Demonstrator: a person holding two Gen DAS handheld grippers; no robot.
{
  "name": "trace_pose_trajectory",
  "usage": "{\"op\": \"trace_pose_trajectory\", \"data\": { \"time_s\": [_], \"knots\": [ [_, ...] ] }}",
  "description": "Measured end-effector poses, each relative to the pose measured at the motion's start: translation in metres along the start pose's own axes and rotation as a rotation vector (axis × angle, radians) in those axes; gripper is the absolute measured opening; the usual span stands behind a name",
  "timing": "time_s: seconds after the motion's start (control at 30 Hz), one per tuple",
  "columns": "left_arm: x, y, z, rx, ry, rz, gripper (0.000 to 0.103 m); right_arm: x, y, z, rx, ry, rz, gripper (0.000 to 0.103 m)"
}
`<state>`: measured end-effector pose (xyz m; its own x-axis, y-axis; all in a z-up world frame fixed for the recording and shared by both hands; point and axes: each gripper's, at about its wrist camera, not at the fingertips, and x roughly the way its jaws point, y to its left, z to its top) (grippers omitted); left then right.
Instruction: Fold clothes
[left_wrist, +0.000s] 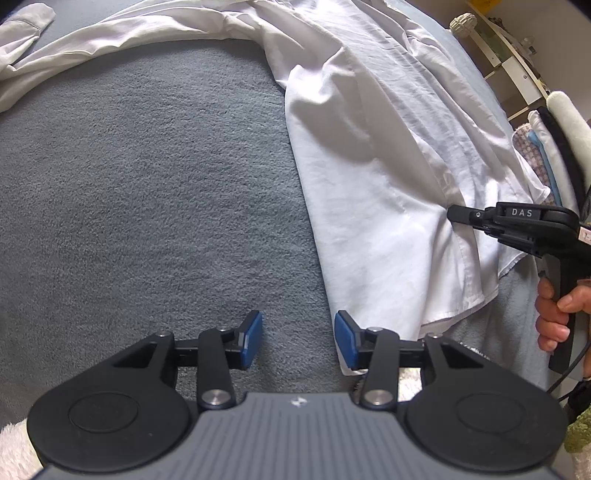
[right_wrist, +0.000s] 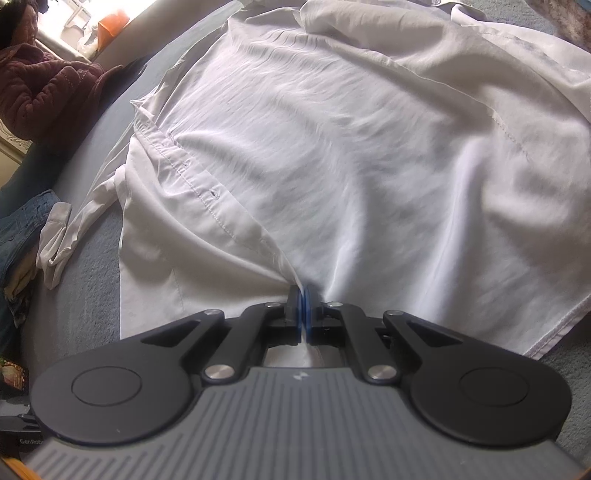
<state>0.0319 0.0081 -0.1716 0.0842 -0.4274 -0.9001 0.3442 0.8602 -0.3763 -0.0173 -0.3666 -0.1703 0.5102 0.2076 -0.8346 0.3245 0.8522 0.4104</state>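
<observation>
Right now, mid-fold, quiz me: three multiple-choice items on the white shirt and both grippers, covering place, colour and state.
1. The white cotton button-up shirt lies on:
A. grey fleece blanket
B. wooden table
C. tiled floor
2. The pads of the left gripper are:
A. red
B. blue
C. yellow
3. The right gripper is:
A. wide open
B. shut on nothing
C. shut on the shirt

Answers:
1 A, grey fleece blanket spreads under the shirt.
2 B, both pads show blue.
3 C, white fabric is pinched between its closed pads.
</observation>
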Motion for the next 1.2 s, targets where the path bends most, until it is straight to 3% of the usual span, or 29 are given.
{"op": "trace_pose_trajectory", "data": {
  "time_s": [1.2],
  "knots": [
    [-0.0094,0.0045,-0.0027,-0.034,-0.018,0.001,0.047,0.0013,-0.0023,0.0022,0.016,-0.016,-0.031,0.001]
  ]
}}
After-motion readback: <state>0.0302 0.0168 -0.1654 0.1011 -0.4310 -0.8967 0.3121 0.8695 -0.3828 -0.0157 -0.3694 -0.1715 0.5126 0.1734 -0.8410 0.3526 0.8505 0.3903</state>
